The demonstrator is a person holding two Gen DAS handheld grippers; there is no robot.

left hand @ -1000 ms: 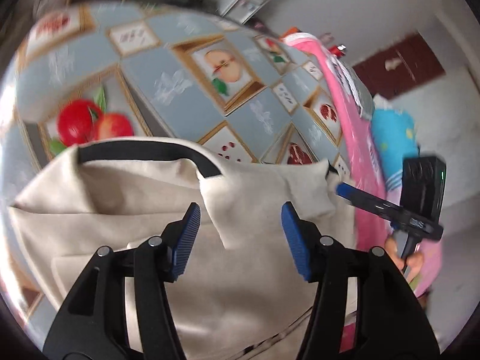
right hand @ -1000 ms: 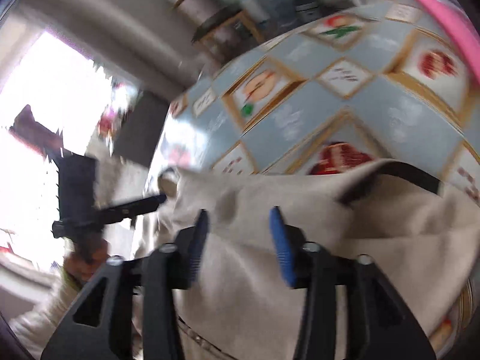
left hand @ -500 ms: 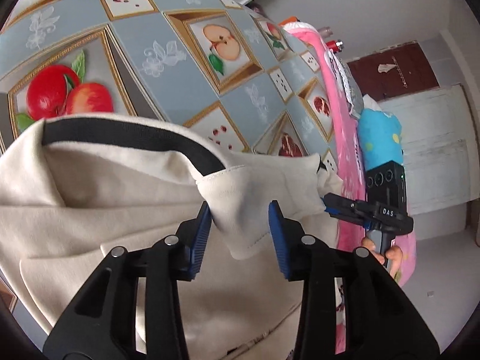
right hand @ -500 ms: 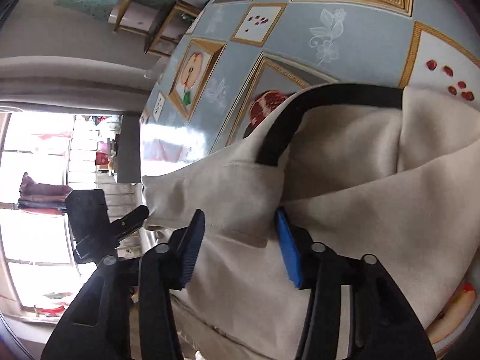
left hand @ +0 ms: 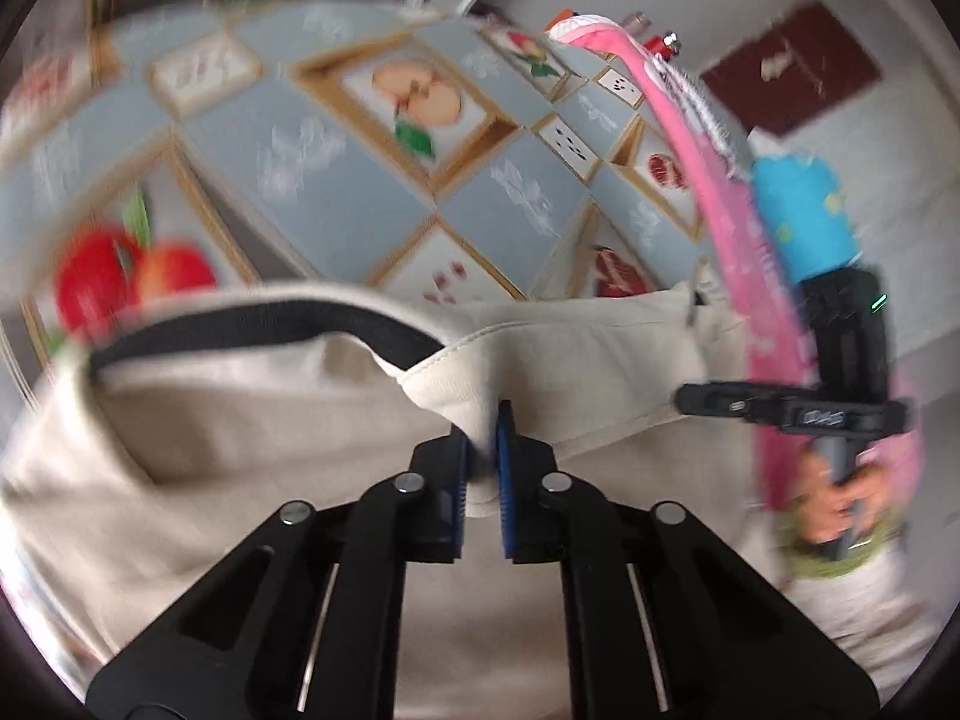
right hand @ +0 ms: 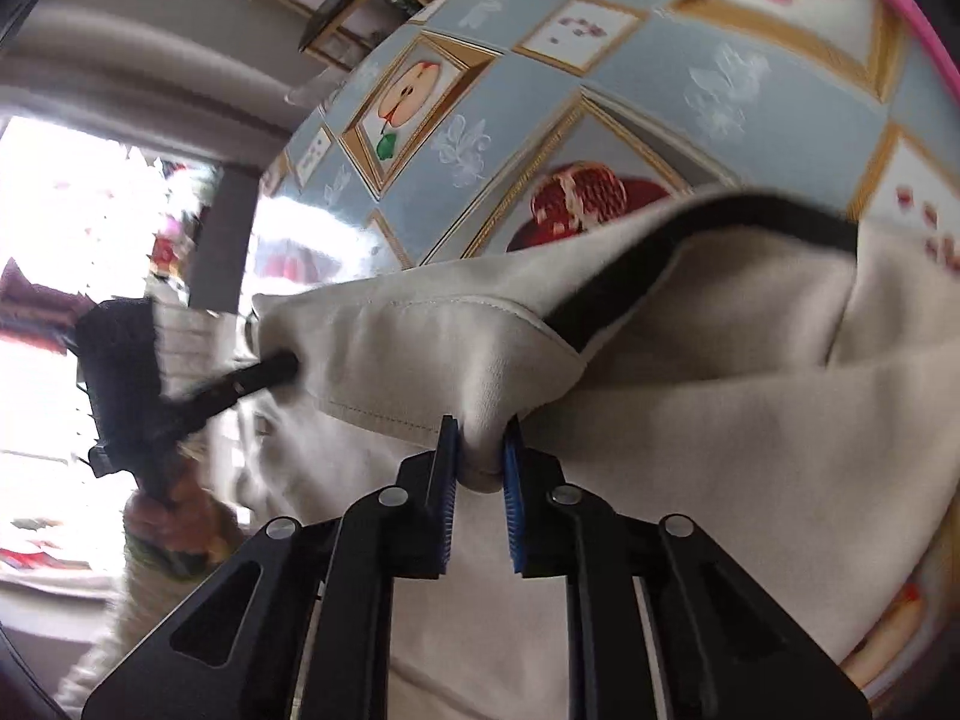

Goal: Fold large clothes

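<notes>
A large cream garment (left hand: 240, 420) with a black neck band (left hand: 258, 324) lies bunched on the fruit-patterned tablecloth (left hand: 360, 180). My left gripper (left hand: 482, 438) is shut on a fold of its shoulder edge. In the right wrist view my right gripper (right hand: 482, 450) is shut on a fold of the same garment (right hand: 720, 420) beside the black band (right hand: 630, 276). Each view shows the other gripper out at the far end of the stretched edge: the right one (left hand: 696, 399) and the left one (right hand: 282, 366).
A pink cloth (left hand: 708, 180) and a blue item (left hand: 798, 216) hang at the table's right edge. A dark door (left hand: 792, 78) and a white wall stand behind. A wooden shelf (right hand: 342, 6) and a bright window (right hand: 78, 228) show in the right wrist view.
Both grippers have closed from open onto folds of the cream garment. The shoulder edge between them is now pulled taut.
</notes>
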